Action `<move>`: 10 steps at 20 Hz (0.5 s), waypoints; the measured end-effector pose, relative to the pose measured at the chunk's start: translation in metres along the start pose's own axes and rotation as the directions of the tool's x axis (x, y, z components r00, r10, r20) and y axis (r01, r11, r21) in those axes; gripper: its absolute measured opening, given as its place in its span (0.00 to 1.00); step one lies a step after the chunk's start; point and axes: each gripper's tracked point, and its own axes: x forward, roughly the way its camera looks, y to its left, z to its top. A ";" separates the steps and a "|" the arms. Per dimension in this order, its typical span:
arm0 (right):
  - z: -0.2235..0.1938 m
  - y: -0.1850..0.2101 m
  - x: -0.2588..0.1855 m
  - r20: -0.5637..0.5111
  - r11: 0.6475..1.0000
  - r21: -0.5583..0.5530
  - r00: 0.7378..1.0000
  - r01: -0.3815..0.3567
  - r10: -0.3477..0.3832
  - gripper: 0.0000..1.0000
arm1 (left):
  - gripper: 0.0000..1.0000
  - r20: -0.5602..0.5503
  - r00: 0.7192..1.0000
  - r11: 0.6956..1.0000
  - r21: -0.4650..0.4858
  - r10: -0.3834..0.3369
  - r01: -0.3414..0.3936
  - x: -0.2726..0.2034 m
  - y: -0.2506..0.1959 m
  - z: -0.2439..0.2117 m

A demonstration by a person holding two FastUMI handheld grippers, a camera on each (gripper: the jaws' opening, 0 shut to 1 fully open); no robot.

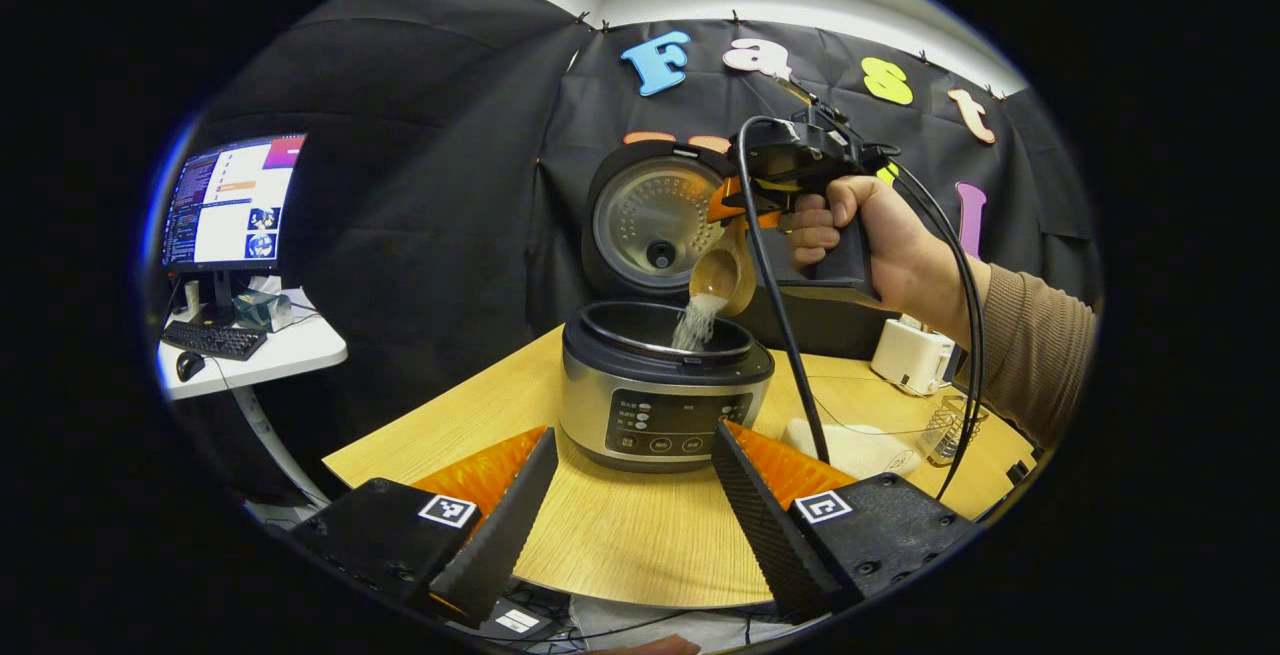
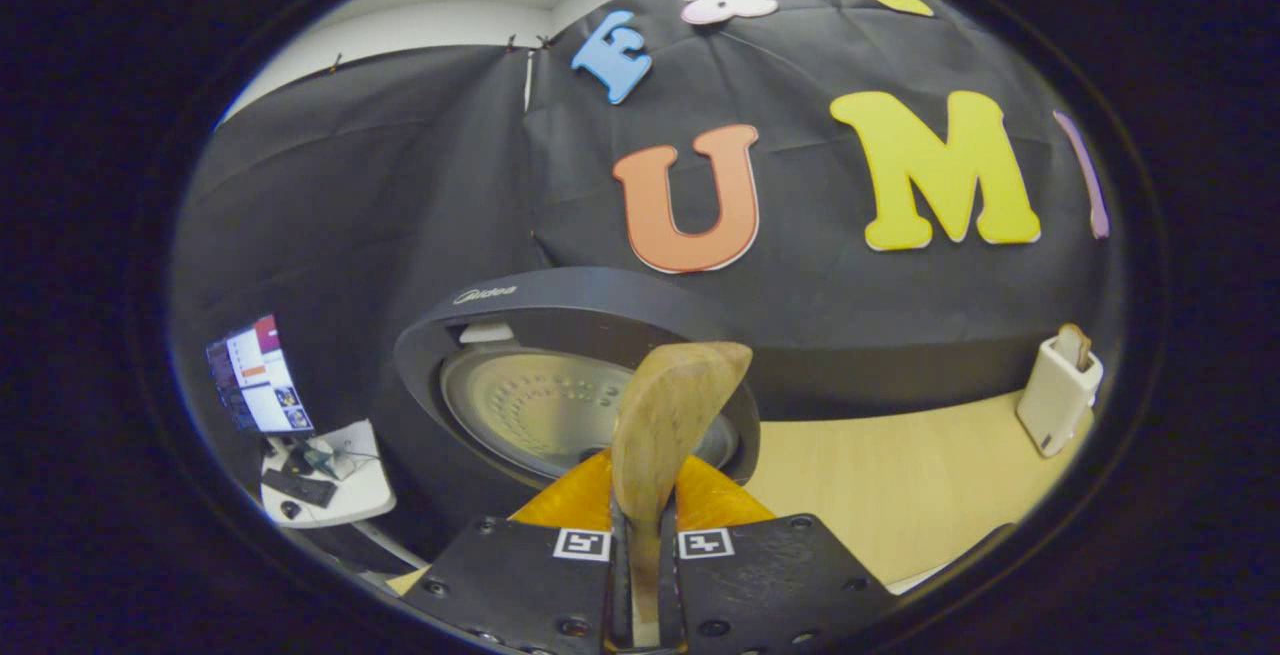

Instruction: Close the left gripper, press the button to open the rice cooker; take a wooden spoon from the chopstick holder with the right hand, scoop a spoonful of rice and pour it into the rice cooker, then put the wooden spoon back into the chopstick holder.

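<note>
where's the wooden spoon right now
In the left gripper view the wooden spoon is tilted above the open rice cooker, pouring rice into its pot, just right of the raised lid. The right tongs are shut on its handle.

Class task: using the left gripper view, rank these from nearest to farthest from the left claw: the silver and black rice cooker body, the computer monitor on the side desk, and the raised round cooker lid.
1. Silver and black rice cooker body: on the table just ahead of the left claw.
2. Raised round cooker lid: upright behind the pot.
3. Computer monitor: far left, on the side desk.
</note>
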 end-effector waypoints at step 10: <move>0.007 0.034 -0.012 0.101 0.904 -0.424 0.995 0.053 -0.011 0.10 | 1.00 -0.025 1.000 1.000 0.013 0.015 -0.015 0.006 0.002 -0.012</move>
